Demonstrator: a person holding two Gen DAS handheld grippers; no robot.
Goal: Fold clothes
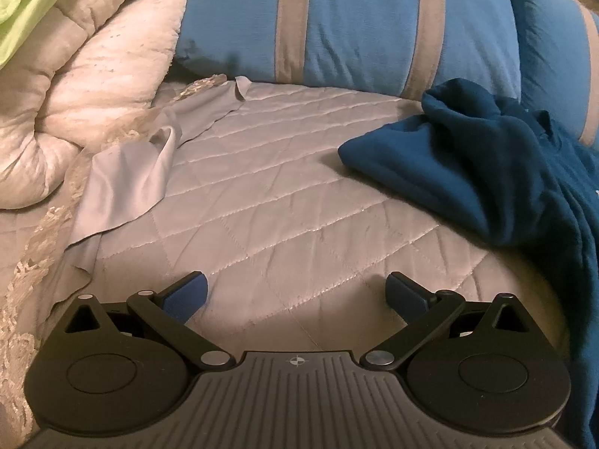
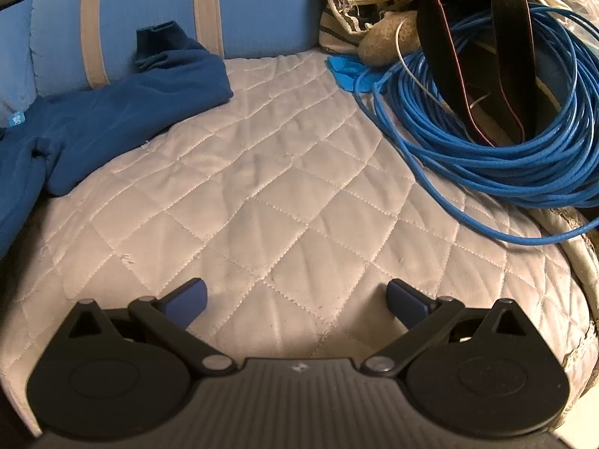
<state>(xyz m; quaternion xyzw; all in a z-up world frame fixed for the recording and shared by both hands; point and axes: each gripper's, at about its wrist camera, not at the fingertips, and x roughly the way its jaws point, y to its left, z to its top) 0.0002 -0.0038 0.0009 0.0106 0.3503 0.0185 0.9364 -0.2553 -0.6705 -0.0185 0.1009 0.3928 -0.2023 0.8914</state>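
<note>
A bed (image 1: pixel 262 194) covered in a pale quilted bedspread fills both views, its middle bare and open. Along the far edge lie blue pillows with grey stripes (image 1: pixel 355 22). In the left wrist view a rolled cream comforter (image 1: pixel 86 86) crowds the left side, with a thin grey cloth (image 1: pixel 123 183) draped from it onto the quilt. The dark blue garment (image 1: pixel 468 164) lies crumpled on the right of that view, its edge trailing down the right border toward the camera; in the right wrist view the same garment sits at the left, one sleeve cuff propped against a pillow. On the right of the right wrist view a coil of blue cable (image 2: pixel 486 131) takes up the bed's corner, dark straps (image 2: pixel 449 52) laid across it, one loop trailing near the bed's edge. The left gripper (image 1: pixel 297 292) hovers over bare quilt, fingers spread wide and empty, apart from the garment. The right gripper (image 2: pixel 295 295) is likewise spread wide, holding nothing, over open quilt between garment and cable.
</note>
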